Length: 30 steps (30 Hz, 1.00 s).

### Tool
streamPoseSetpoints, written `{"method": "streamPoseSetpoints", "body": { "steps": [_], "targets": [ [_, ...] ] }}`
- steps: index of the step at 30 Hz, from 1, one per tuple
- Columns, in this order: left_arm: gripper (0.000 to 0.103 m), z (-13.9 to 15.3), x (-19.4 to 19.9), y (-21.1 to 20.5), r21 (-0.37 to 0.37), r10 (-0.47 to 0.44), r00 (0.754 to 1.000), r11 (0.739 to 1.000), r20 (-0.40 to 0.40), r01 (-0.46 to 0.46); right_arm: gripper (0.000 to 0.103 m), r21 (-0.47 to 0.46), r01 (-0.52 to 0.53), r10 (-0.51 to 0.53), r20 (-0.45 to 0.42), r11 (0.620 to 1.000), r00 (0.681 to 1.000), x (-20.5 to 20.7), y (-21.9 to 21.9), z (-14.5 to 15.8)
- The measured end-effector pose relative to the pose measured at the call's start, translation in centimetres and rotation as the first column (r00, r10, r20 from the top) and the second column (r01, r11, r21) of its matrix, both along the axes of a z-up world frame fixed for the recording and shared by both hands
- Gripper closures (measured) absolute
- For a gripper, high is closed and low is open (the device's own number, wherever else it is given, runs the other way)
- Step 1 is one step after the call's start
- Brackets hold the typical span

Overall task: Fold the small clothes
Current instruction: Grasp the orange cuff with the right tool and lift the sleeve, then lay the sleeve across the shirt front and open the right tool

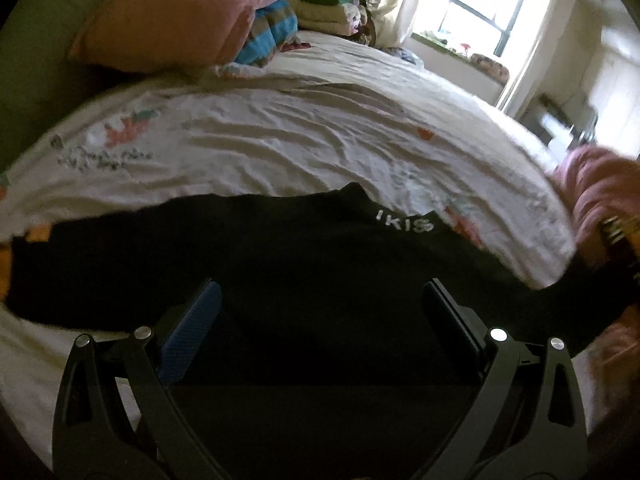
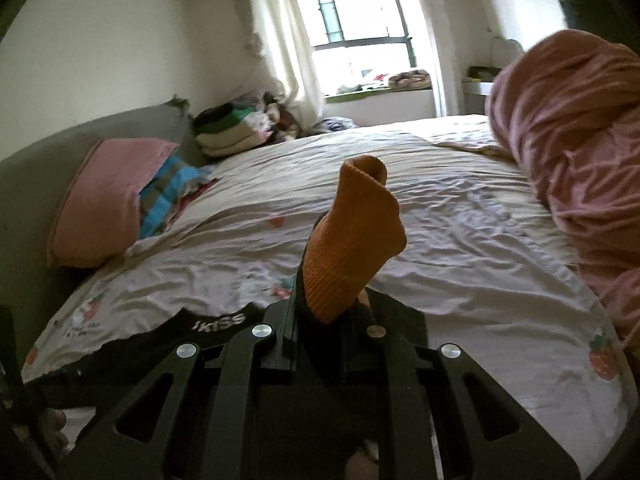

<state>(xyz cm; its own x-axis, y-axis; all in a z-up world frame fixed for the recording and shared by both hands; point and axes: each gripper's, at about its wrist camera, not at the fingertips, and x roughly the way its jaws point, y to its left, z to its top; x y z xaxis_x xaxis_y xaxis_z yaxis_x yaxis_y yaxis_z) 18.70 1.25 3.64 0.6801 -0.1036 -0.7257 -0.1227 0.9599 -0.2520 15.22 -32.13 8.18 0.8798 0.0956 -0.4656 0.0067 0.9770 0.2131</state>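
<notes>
between right jaws, orange sock (image 2: 352, 240)

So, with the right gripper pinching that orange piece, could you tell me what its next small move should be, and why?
Probably carry the orange ribbed piece across and lay it down on the black garment. The right gripper is shut on it, its free end standing up loose. The black garment lies spread on the bed sheet, and the left gripper hangs open above it, holding nothing.

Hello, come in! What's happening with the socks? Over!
Left tool open over black sock. Right tool shut on orange sock, lifted off bed. Nothing blocking.
</notes>
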Motion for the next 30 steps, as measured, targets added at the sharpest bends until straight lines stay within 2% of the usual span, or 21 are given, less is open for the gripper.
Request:
{"method": "streamPoseSetpoints", "body": {
  "steps": [6,11,15,16,17,20,25,27,30],
  "targets": [
    [0.009,0.0,-0.2,2.5,-0.092,0.024,1.0,0.995,0.001,-0.024,0.09,-0.021,-0.066,0.066,-0.021,0.998,0.998,0.9,3.9,-1.1],
    [0.009,-0.4,-0.4,4.1,-0.22,0.006,1.0,0.976,0.009,-0.004,0.09,-0.034,-0.13,0.129,-0.052,0.991,0.99,1.8,7.4,-2.6],
    [0.009,-0.8,-0.4,4.0,-0.234,-0.019,1.0,0.972,0.005,0.02,0.09,-0.045,-0.18,0.175,-0.096,0.983,0.98,2.7,10.5,-4.2],
    [0.009,-1.0,-0.4,4.1,-0.252,-0.026,1.0,0.967,0.003,0.026,0.09,-0.05,-0.191,0.185,-0.105,0.98,0.977,2.9,11.2,-4.6],
    [0.009,-1.3,-0.4,4.3,-0.3,-0.038,0.999,0.953,0.0,0.036,0.09,-0.051,-0.203,0.196,-0.113,0.978,0.974,3.0,11.9,-5.0],
    [0.009,-2.2,-0.2,5.0,-0.37,-0.047,0.999,0.928,-0.011,0.04,0.09,-0.055,-0.253,0.243,-0.141,0.966,0.96,3.4,13.9,-6.3],
    [0.009,-3.4,-0.3,6.0,-0.418,-0.039,0.999,0.908,-0.021,0.026,0.09,-0.042,-0.312,0.296,-0.217,0.949,0.93,4.3,16.5,-8.8],
    [0.009,-4.0,-0.1,6.3,-0.446,-0.037,0.999,0.895,-0.03,0.02,0.087,-0.024,-0.337,0.322,-0.237,0.941,0.917,4.4,17.2,-9.6],
    [0.009,-4.7,0.0,6.5,-0.446,-0.03,0.998,0.895,-0.048,0.005,0.078,-0.008,-0.38,0.364,-0.267,0.925,0.892,4.4,18.2,-10.4]
  ]
}}
